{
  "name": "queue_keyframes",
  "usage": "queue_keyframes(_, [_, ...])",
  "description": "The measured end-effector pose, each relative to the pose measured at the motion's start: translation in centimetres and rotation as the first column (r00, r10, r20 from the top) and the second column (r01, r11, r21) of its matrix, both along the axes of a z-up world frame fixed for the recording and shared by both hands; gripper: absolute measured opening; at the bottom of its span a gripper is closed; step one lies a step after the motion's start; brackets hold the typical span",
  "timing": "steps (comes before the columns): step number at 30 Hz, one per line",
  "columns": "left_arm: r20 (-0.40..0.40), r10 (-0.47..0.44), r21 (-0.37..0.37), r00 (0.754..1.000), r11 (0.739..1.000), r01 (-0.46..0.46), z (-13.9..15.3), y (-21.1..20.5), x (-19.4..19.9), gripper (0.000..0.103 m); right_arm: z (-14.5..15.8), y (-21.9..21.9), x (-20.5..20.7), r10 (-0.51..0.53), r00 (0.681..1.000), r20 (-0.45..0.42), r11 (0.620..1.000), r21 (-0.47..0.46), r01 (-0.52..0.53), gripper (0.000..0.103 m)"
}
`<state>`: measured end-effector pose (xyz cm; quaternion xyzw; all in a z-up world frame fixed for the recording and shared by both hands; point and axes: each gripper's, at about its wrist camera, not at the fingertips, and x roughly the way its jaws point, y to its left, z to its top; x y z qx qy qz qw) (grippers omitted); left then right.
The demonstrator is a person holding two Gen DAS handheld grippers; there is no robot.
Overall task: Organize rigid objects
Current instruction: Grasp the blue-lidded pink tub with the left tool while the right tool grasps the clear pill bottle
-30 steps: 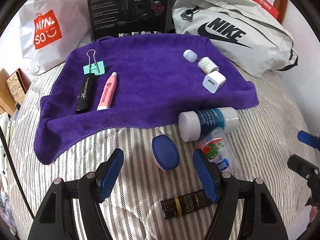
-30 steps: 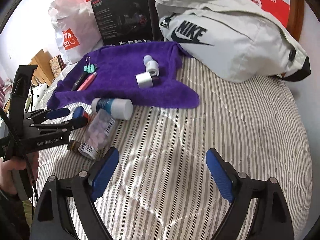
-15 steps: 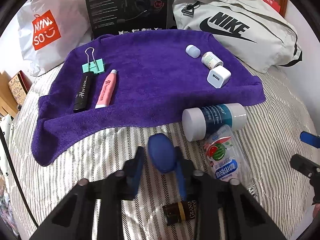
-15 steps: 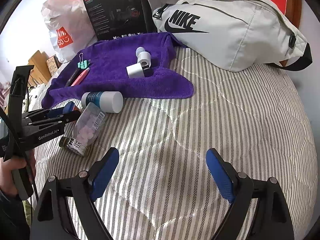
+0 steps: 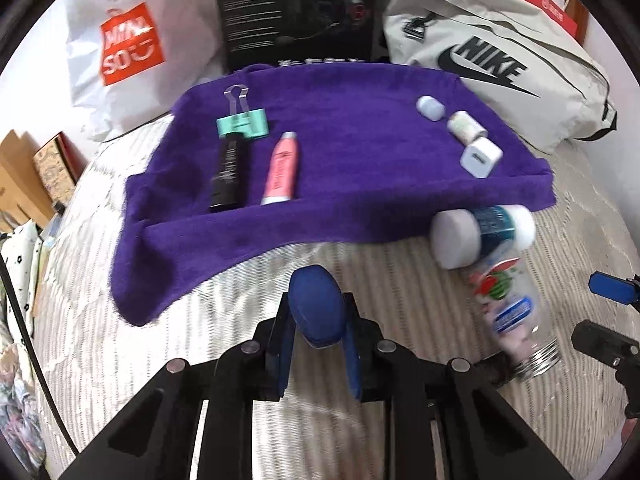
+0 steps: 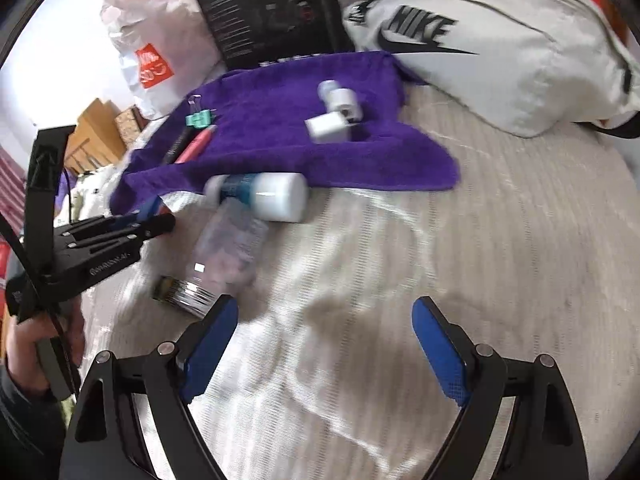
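Note:
My left gripper (image 5: 316, 312) is shut on a dark blue oval case (image 5: 316, 300) and holds it above the striped bed, just in front of the purple towel (image 5: 360, 168). On the towel lie a teal binder clip (image 5: 242, 126), a black tube (image 5: 228, 176), a pink tube (image 5: 282, 170), a white charger cube (image 5: 480, 156) and two small white items (image 5: 430, 107). A white-capped teal bottle (image 5: 484, 236) and a clear candy bottle (image 5: 512, 316) lie on the bed at the right. My right gripper (image 6: 324, 344) is open and empty over bare bedding, near the clear bottle (image 6: 228, 248).
A grey Nike bag (image 5: 508, 64), a black box (image 5: 296, 12) and a white Miniso bag (image 5: 128, 44) stand behind the towel. A small dark bottle (image 6: 164, 290) lies beside the clear bottle's cap. The left gripper shows in the right wrist view (image 6: 120, 232).
My left gripper closed on the blue oval case and lifted it toward the towel. My right gripper moved closer to the bottles and stayed open.

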<state>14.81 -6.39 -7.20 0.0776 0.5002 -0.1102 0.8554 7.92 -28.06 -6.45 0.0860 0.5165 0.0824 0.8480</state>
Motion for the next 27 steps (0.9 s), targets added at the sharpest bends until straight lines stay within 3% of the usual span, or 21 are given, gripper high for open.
queue_keyframes(9, [0.002,0.030,-0.002,1.000,1.000,-0.030,-0.1,2.9,0.3,0.021,-0.4,3.9,2.6,0.039,0.999,-0.015,0.999,0.036,-0.038,0.088])
queue_keyframes(18, [0.002,0.032,-0.023,0.999,0.999,-0.032,-0.4,3.9,0.5,0.021,-2.1,6.0,4.6,0.053,0.998,-0.041,0.997,-0.051,-0.055,0.086])
queue_keyframes(21, [0.001,0.031,-0.029,1.000,0.999,-0.031,-0.5,4.1,0.5,0.021,-2.4,6.8,4.6,0.080,0.997,-0.018,0.990,-0.119,-0.081,0.078])
queue_keyframes(24, [0.001,0.029,-0.035,1.000,0.999,-0.029,-0.4,4.5,0.5,0.021,-2.4,7.0,4.2,0.096,0.995,-0.001,0.976,-0.197,-0.094,0.059])
queue_keyframes(26, [0.001,0.031,-0.038,1.000,0.999,-0.031,-0.4,4.6,0.5,0.021,-2.2,6.0,4.0,0.086,0.996,-0.004,0.979,-0.184,-0.085,0.044])
queue_keyframes(27, [0.001,0.031,-0.040,1.000,0.999,-0.031,-0.5,4.6,0.5,0.021,-2.1,5.3,4.0,0.077,0.997,-0.010,0.982,-0.171,-0.078,0.044])
